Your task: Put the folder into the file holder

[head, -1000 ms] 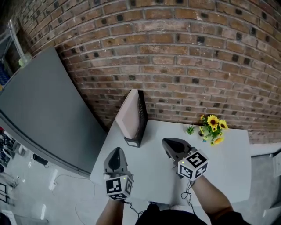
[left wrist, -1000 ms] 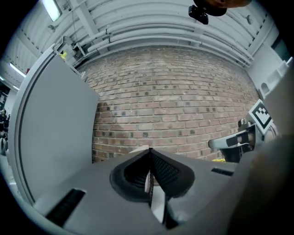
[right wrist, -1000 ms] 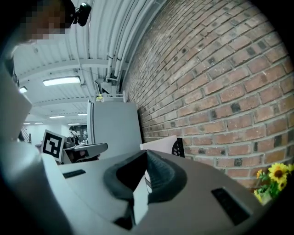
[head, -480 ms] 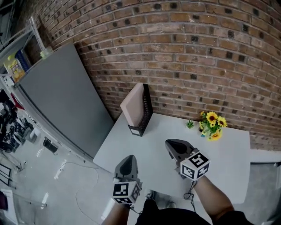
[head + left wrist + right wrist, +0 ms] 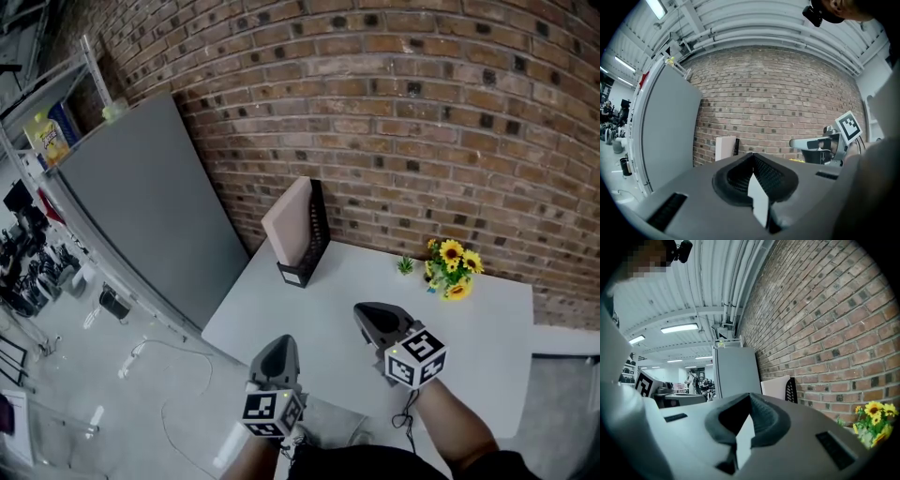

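A pale pink folder [image 5: 288, 225] stands inside the black mesh file holder [image 5: 315, 234] at the table's far left corner, against the brick wall. The folder [image 5: 725, 147] and the file holder [image 5: 736, 146] also show small ahead in the left gripper view, and the folder [image 5: 776, 386] and holder [image 5: 791, 390] show in the right gripper view. My left gripper [image 5: 278, 351] hovers at the table's near left edge, shut and empty. My right gripper [image 5: 373, 317] hangs over the table's near middle, shut with nothing in it. Both are well apart from the holder.
The table [image 5: 487, 337] is grey-white. A small bunch of yellow flowers [image 5: 451, 269] stands at the back right by the brick wall. A tall grey panel [image 5: 141, 202] stands left of the table, with shelving [image 5: 56, 131] behind it. Cables lie on the floor [image 5: 150, 375] at left.
The view has swung left and back. My left gripper has drawn back from over the table to its near left edge. The right gripper has barely moved.
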`<action>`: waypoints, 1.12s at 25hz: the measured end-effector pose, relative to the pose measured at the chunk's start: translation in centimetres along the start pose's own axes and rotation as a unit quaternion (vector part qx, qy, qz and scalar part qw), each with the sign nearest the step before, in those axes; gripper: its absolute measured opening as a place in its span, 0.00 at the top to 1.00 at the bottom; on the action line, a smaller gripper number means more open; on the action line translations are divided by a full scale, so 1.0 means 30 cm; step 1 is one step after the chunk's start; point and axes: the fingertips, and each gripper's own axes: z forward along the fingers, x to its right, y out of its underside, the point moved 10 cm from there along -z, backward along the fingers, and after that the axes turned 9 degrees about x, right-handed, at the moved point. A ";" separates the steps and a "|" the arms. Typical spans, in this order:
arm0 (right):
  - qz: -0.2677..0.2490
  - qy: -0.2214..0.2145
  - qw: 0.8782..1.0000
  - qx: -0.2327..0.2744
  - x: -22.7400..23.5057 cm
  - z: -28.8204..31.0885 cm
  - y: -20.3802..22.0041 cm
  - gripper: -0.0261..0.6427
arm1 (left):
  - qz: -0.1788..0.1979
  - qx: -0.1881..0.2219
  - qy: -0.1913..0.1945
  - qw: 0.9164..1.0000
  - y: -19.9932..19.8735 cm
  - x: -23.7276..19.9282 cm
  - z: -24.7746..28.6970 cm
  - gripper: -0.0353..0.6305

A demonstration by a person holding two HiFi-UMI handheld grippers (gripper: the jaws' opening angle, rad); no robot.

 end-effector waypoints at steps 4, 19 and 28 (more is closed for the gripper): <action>0.004 0.000 1.000 -0.001 -0.006 -0.005 0.007 0.96 | -0.001 -0.001 0.006 1.000 -0.003 0.008 0.005 0.94; 0.011 0.003 1.000 -0.003 -0.035 0.020 0.031 0.96 | -0.005 0.001 0.011 1.000 -0.005 -0.020 -0.006 0.94; 0.011 0.003 1.000 -0.007 -0.022 0.027 0.033 0.96 | -0.011 0.003 0.011 1.000 0.002 -0.017 0.008 0.94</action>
